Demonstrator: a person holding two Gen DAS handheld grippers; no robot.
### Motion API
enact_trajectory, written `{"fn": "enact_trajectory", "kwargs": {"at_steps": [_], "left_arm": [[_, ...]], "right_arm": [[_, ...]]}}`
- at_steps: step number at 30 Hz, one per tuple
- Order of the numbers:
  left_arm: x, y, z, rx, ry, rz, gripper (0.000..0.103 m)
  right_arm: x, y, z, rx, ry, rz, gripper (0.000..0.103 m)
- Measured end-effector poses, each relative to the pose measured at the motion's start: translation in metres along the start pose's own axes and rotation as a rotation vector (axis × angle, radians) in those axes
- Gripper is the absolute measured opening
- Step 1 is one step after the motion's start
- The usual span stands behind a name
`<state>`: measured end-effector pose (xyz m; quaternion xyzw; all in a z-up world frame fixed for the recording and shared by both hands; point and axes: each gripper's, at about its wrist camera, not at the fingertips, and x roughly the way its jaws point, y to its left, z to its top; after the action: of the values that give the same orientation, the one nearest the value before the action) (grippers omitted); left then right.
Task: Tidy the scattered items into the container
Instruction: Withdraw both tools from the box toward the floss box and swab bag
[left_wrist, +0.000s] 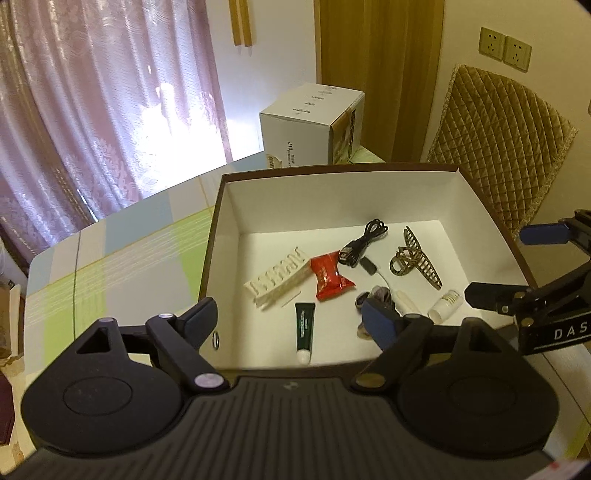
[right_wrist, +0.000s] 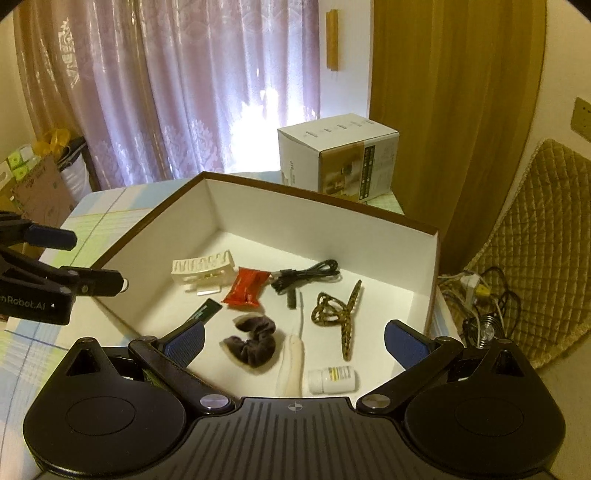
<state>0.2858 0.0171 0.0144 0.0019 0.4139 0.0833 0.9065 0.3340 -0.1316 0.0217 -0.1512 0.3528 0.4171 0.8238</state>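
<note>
A brown-walled, white-lined box (right_wrist: 432, 273) fills the centre of both wrist views on a checked tablecloth (left_wrist: 122, 251); every small item in sight already lies inside it, so the tidying looks nearly or wholly done. Behind it, at upper centre, stands a white carton (right_wrist: 340, 158) whose side appears to read "J10".

Both grippers hang above the box's near edge with nothing between their fingers: the left gripper (left_wrist: 295, 317) spread wide at the bottom of its view, the right gripper (right_wrist: 295, 341) likewise. Their emptiness suits a pause after a drop, or a last check.

On the box floor, a white hair claw (right_wrist: 203, 267) lies left of centre, a leopard-print claw (right_wrist: 341, 314) to the right, a black cable (right_wrist: 306, 277) at the back. A dark scrunchie (right_wrist: 253, 343) sits in the lower middle, a red packet (right_wrist: 245, 286) above it. A green tube (left_wrist: 304, 328) and a small white bottle (right_wrist: 332, 380) lie nearest the cameras; their labels are too small to read. The grippers carry partial lettering, "DAS" and "nRobot.AI".
</note>
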Motion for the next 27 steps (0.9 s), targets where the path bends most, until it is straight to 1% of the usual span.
{"fn": "enact_trajectory", "kwargs": {"at_steps": [4, 15, 27], "left_arm": [[-0.015, -0.001, -0.012, -0.017, -0.005, -0.004, 0.084], [-0.044, -0.003, -0.041, -0.026, -0.009, 0.019, 0.085], [-0.051, 0.000, -0.069, -0.048, 0.023, 0.030, 0.085]], "right_arm": [[-0.014, 0.008, -0.012, -0.009, -0.012, -0.005, 0.101], [-0.037, 0.032, -0.042, -0.002, -0.001, 0.027, 0.101], [-0.040, 0.047, -0.063, -0.012, 0.032, 0.038, 0.101]]}}
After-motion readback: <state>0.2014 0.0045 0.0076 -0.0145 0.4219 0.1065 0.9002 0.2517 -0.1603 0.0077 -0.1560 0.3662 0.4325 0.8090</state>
